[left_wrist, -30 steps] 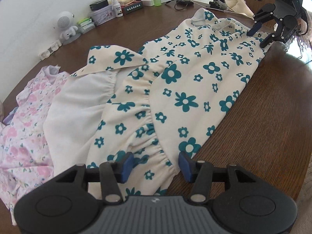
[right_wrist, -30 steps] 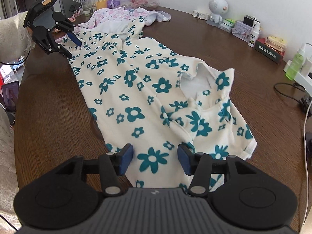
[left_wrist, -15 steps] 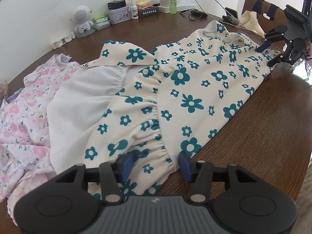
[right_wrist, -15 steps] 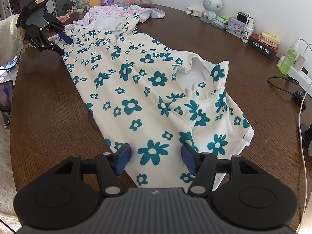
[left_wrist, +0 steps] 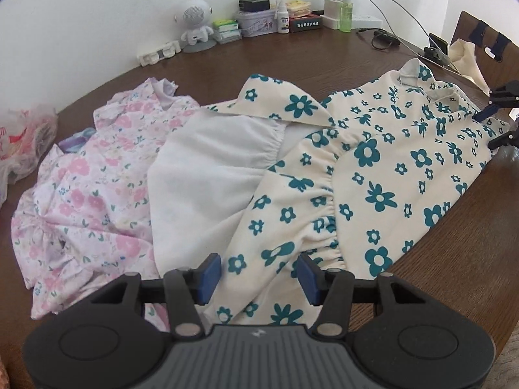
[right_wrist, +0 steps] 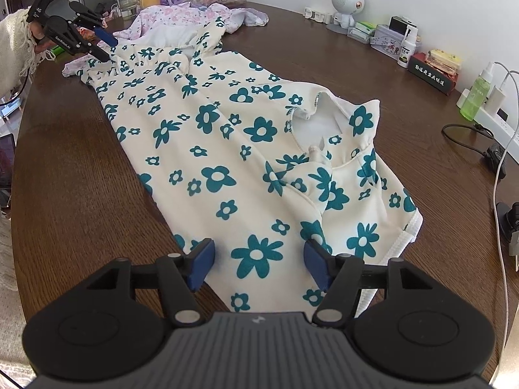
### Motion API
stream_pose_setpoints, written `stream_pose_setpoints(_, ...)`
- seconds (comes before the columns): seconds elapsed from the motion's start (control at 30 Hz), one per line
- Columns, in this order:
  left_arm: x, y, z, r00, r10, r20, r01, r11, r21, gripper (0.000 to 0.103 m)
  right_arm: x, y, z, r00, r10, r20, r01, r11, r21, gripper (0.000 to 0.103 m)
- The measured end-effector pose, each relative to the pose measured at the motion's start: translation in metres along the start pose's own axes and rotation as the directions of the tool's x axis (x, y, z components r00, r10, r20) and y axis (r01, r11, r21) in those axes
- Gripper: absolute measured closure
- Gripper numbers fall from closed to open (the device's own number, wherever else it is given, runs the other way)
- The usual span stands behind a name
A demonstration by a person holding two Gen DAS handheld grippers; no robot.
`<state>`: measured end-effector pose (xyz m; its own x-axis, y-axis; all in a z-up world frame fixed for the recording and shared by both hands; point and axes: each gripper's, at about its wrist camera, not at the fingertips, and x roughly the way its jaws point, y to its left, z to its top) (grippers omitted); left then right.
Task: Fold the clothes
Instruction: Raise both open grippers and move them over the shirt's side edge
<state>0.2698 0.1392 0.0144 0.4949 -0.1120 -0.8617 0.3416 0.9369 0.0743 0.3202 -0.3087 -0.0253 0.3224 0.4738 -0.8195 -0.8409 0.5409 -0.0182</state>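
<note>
Right gripper (right_wrist: 258, 264): jaws apart, pads clear of the cloth, shoulder end of the dress (right_wrist: 223, 149) lying between them, nothing gripped. The last two opening readings are close, so it isn't moving now.
Left gripper (left_wrist: 258, 278): jaws about half apart over the frilled hem of the dress; cloth runs between the pads but they don't pinch it. From the right view that gripper (right_wrist: 105, 45) sits at the far hem end, tips just at the fabric.
Dress: cream with teal flowers, laid flat lengthwise on the brown table (right_wrist: 71, 168), near its front edge. Neck opening faces up, one sleeve crumpled beside it. At the hem the skirt is turned back, white lining (left_wrist: 211, 175) showing.
Just beyond the hem: pink floral garment (left_wrist: 94, 175), bunched, touching the lining.
Past that, a plastic bag (left_wrist: 22, 142) at the table edge.
Far side along the wall: small white robot figure (left_wrist: 196, 21), tin box (left_wrist: 256, 26), green spray bottle (left_wrist: 346, 13), power strip with cables (left_wrist: 366, 17).
</note>
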Motion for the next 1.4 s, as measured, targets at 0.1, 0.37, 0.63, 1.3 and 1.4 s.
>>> stream_pose_setpoints(0.1,0.006,0.006,-0.006,0.999,-0.014,-0.031,0.013,1.000,-0.023,0.075,0.000,0.001,0.002,1.000,-0.006,-0.012,0.006,1.000,-0.002,0.040)
stream_pose_setpoints(0.37,-0.029,-0.003,-0.019,0.999,-0.039,-0.017,0.039,0.999,-0.015,0.101,0.004,0.003,0.011,0.998,-0.013,-0.059,0.011,0.999,-0.034,0.040)
stream_pose_setpoints(0.63,-0.009,-0.002,-0.031,0.996,-0.032,-0.088,0.030,0.999,-0.023,0.100,0.006,0.002,0.015,0.997,-0.016,-0.076,0.012,0.998,-0.054,0.040)
stream_pose_setpoints(1.3,-0.031,-0.068,0.007,0.966,0.115,0.231,-0.140,0.985,0.096,0.058,-0.026,0.030,0.040,0.984,0.005,0.180,0.001,1.000,-0.031,0.038)
stream_pose_setpoints(1.4,-0.018,-0.091,0.014,0.973,0.045,0.228,-0.081,0.986,0.147,0.054,-0.014,0.045,0.057,0.979,-0.041,0.199,0.044,0.999,-0.009,0.038)
